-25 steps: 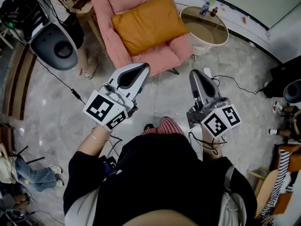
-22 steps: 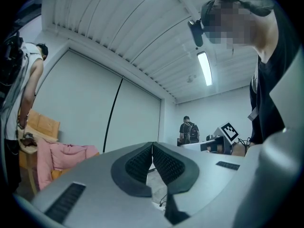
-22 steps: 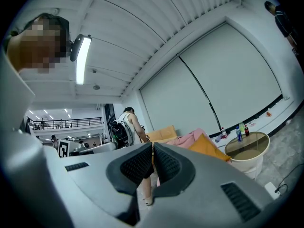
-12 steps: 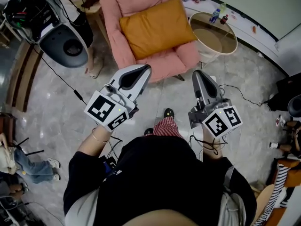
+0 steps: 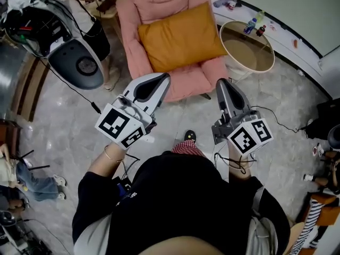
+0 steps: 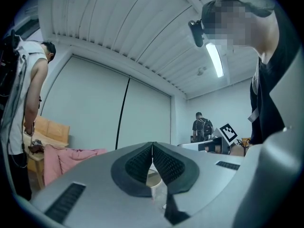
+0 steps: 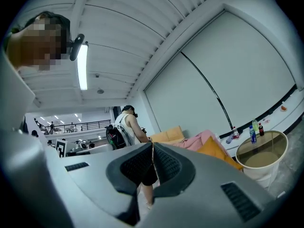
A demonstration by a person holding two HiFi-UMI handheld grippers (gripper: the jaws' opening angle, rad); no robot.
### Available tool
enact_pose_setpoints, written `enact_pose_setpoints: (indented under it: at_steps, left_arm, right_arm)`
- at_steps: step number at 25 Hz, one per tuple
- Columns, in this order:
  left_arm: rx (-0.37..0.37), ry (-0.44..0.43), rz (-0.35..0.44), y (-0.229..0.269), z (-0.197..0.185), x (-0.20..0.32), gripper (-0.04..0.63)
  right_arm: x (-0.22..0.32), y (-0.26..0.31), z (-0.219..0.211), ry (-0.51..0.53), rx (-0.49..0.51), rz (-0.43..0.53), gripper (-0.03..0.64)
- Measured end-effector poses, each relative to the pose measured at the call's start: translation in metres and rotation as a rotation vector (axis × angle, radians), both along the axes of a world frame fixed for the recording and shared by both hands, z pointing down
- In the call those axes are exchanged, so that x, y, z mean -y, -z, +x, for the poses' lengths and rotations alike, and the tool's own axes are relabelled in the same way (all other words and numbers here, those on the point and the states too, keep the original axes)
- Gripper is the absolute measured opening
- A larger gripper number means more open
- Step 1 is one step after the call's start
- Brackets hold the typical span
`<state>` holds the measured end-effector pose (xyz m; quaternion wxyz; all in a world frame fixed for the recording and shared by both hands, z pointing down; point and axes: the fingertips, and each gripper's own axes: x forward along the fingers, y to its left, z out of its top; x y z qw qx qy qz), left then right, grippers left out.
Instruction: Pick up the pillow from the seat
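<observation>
Both left gripper and right gripper are clenched, empty. The pillow is not yet lifted from the seat

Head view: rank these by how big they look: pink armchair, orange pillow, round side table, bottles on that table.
Largest to smallest:
1. pink armchair
2. orange pillow, lying on the seat
3. round side table, clearly smaller than the pillow
4. bottles, by far the smallest

All sit at a similar range, so nearness hardly skews this.
</observation>
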<state>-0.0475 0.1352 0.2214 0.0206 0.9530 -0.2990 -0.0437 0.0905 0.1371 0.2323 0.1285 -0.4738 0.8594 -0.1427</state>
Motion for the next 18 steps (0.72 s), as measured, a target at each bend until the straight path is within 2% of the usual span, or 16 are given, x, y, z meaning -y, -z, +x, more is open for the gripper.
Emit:
enact_pose_setpoints:
  at_steps: [11,18]
  left_arm:
    - [0.019,0.017,-0.033,0.008,0.037,0.062,0.011]
    - [0.032,0.036,-0.022,0.006,0.044,0.068,0.011]
  right_arm:
    - [0.061,0.009,0.028,0.042,0.025,-0.008,0.023]
    - [0.072,0.005,0.034,0.065,0.030,0.002,0.021]
